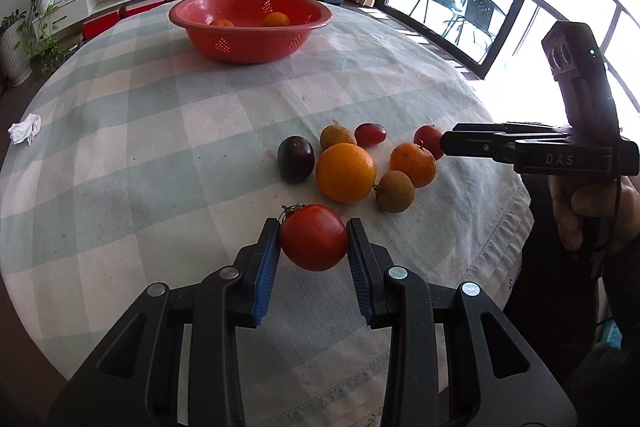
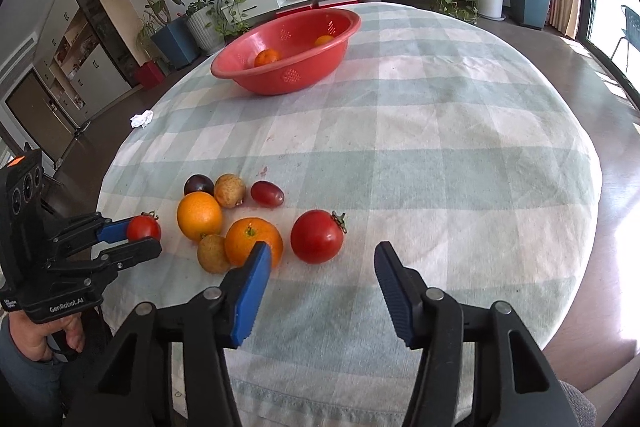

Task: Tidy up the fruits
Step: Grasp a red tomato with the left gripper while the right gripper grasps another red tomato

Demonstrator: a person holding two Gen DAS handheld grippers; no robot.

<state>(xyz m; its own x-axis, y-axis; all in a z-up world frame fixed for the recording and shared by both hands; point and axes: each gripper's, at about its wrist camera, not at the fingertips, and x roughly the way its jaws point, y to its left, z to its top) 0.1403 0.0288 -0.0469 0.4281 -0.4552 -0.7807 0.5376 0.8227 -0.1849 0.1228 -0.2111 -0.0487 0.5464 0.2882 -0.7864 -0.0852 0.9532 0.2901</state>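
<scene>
My left gripper clamps a round red tomato above the checked tablecloth — squeeze harder and it bruises, loosen and it drops before the red plastic colander bowl. My right gripper gapes empty near a second tomato.

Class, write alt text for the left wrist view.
The left tongs grip a red tomato above a checked tablecloth. Beyond lie loose fruits, including a large orange, and a red basket holding two oranges.
</scene>
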